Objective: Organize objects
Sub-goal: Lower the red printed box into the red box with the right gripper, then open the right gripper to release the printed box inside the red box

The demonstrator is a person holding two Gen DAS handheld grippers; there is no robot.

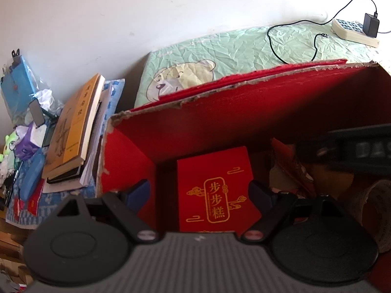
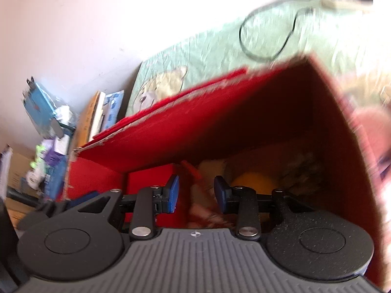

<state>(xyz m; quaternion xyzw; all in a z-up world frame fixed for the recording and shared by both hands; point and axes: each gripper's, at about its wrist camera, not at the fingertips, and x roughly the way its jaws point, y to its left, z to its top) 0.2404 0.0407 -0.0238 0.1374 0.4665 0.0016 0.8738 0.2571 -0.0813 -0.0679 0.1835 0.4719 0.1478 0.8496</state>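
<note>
A big red cardboard box stands open on a green bedspread. In the left wrist view my left gripper is open over its inside, fingers either side of a small red packet with gold characters lying at the bottom, not touching it. The right gripper's black body shows at the right, inside the box. In the blurred right wrist view my right gripper is open and empty, low in the same box, above a yellow round thing and soft items.
A stack of books and cluttered small items sit left of the box. A power strip with a black adapter and its cable lie on the green bedspread behind the box. A white wall is behind.
</note>
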